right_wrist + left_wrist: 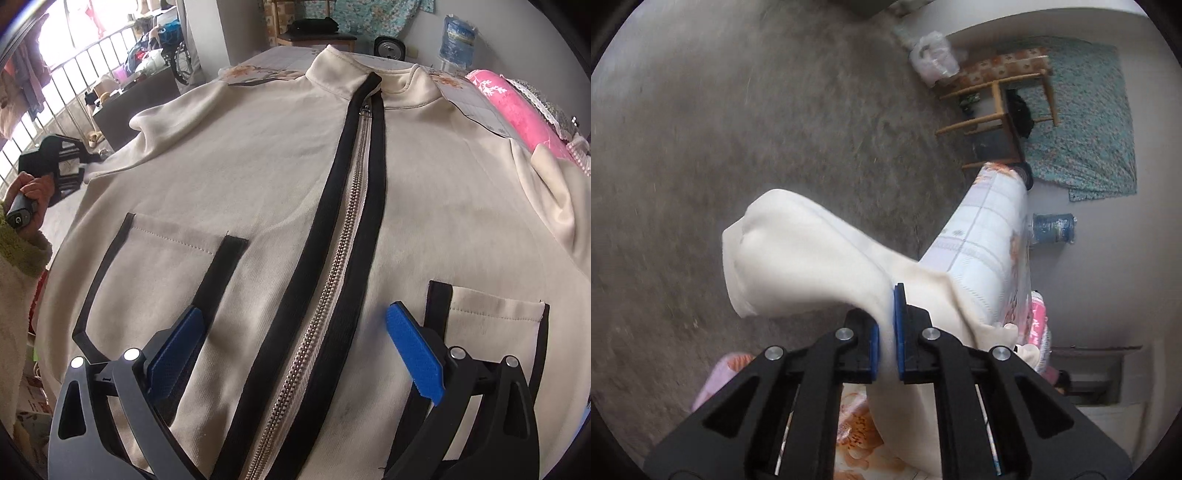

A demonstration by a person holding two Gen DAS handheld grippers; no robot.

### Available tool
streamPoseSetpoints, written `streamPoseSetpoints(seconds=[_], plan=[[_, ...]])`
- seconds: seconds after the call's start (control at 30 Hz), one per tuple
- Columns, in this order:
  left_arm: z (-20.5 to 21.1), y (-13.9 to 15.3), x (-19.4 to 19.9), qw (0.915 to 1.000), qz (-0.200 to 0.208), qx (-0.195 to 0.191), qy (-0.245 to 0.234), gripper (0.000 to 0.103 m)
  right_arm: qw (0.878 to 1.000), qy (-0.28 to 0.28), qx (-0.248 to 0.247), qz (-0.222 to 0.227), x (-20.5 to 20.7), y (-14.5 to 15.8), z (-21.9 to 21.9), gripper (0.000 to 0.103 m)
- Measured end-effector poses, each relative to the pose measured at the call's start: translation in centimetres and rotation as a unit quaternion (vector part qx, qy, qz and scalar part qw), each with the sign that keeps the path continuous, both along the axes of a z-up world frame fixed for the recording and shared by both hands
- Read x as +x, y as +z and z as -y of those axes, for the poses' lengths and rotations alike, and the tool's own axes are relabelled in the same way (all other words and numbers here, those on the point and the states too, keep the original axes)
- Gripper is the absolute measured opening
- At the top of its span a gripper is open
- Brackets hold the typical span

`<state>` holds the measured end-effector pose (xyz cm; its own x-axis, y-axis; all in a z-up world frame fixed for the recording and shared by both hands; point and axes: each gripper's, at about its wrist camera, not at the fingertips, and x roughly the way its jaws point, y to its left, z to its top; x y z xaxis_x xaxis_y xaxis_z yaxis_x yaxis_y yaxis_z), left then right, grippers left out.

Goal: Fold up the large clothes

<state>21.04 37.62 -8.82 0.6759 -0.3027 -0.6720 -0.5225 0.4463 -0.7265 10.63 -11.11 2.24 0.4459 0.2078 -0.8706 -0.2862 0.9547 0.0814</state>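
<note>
A cream zip-up jacket (258,177) lies front up on the bed, with black bands along its zipper (354,206) and black-edged pockets. My right gripper (295,332) hovers open over the jacket's lower front; its blue pads (413,354) straddle the zipper and touch nothing. In the left wrist view my left gripper (891,295) is shut on the jacket's cream sleeve (798,254), whose cuff end flaps out beyond the bed over the floor. The right wrist view shows the left gripper (79,162) at the far left, held by a hand at the sleeve's end.
The bed's floral sheet (986,236) runs toward a wooden chair (997,107), a water bottle (1052,229) and a plastic bag (932,55). A pink pillow (517,110) lies at the bed's right. Grey floor (738,129) and a railing (74,74) lie left of the bed.
</note>
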Motion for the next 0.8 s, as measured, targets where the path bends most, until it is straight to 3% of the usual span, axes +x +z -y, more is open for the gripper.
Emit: streamPoseSetpoints(seconds=[0.07,0.1,0.17,0.2,0.3,0.37,0.43,0.47,0.53,0.63,0.67,0.73,0.8], plan=[[2.4,6.0,-0.5,0.9928,0.042,0.111,-0.02,0.006,1.0,-0.005,0.016,-0.005,-0.2,0.1,0.5,0.097],[4.3,8.9,-0.7,0.9828,0.061,0.171,-0.036,0.006,1.0,-0.008,0.025,-0.007,-0.4,0.2,0.8,0.097],[9.6,14.2,-1.4,0.9474,0.101,0.292,-0.085,0.006,0.999,-0.015,0.037,-0.007,-0.7,0.5,1.6,0.097],[12.2,16.1,-1.9,0.9292,0.124,0.33,-0.111,0.006,0.999,-0.018,0.038,-0.005,-0.9,0.6,2.0,0.097],[19.8,19.2,-3.1,0.8836,0.169,0.39,-0.195,0.007,0.998,-0.031,0.047,0.006,-1.7,1.3,3.5,0.097],[24.4,19.1,-3.6,0.8567,0.164,0.423,-0.246,0.007,0.998,-0.041,0.052,0.014,-2.2,1.9,4.6,0.097],[28.4,17.7,-4.3,0.8372,0.149,0.438,-0.291,0.008,0.997,-0.053,0.056,0.023,-2.9,2.4,6.0,0.097],[30.0,16.5,-4.7,0.8321,0.14,0.435,-0.315,0.009,0.996,-0.061,0.058,0.027,-3.2,2.6,6.8,0.097],[32.6,13.3,-5.5,0.8271,0.115,0.416,-0.36,0.024,0.995,-0.074,0.061,0.029,-3.7,2.8,8.2,0.097],[34.4,8.1,-6.9,0.8281,0.062,0.389,-0.399,0.05,0.994,-0.089,0.059,0.026,-4.0,2.7,9.9,0.097],[34.6,7.1,-7.4,0.8275,0.05,0.393,-0.398,0.052,0.994,-0.091,0.058,0.025,-3.9,2.7,10.3,0.097],[34.7,6.6,-8.7,0.8267,0.055,0.401,-0.391,0.063,0.994,-0.093,0.055,0.024,-3.8,2.8,11.0,0.097],[33.7,7.2,-10.2,0.8364,0.086,0.38,-0.386,0.072,0.994,-0.09,0.052,0.027,-3.5,2.9,11.2,0.097]])
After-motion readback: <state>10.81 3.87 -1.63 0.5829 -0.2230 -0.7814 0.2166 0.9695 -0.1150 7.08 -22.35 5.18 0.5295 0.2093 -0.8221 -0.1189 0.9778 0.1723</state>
